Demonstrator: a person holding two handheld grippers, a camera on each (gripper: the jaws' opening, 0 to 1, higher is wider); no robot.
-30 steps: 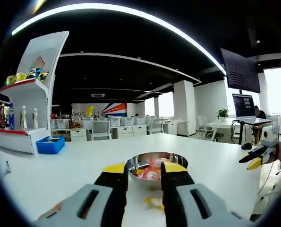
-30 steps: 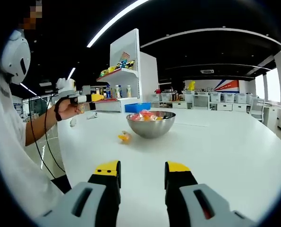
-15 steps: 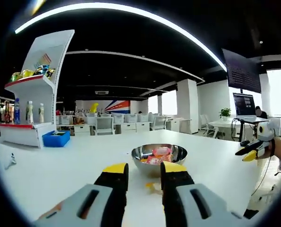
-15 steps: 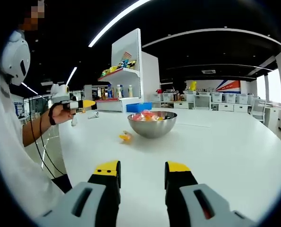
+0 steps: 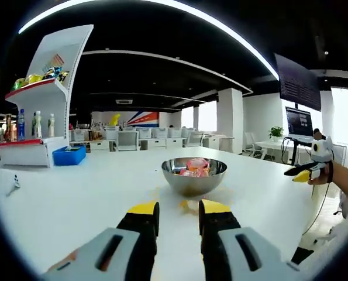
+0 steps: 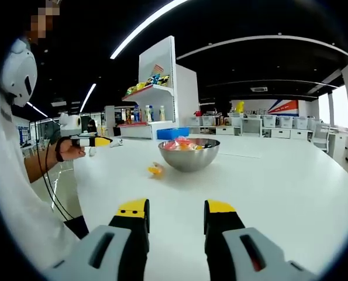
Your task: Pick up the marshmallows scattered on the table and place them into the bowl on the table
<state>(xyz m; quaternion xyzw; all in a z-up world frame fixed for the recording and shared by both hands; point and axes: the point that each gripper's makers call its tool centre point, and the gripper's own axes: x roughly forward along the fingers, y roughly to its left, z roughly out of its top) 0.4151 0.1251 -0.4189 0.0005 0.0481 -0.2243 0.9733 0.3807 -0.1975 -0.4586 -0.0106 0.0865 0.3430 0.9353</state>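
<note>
An open-plan office or showroom, judging by rows of white desks (image 5: 162,133) and chairs (image 5: 126,141) at the back, a wall screen (image 5: 297,85), a monitor (image 5: 299,122) on a stand, a potted plant (image 5: 276,133), a display shelf (image 6: 156,96) stocked with snacks and bottles, and long ceiling light strips (image 5: 162,7).

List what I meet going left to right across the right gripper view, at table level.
Left tongs in a hand, loose marshmallow, bowl of marshmallows, bare white table.
</note>
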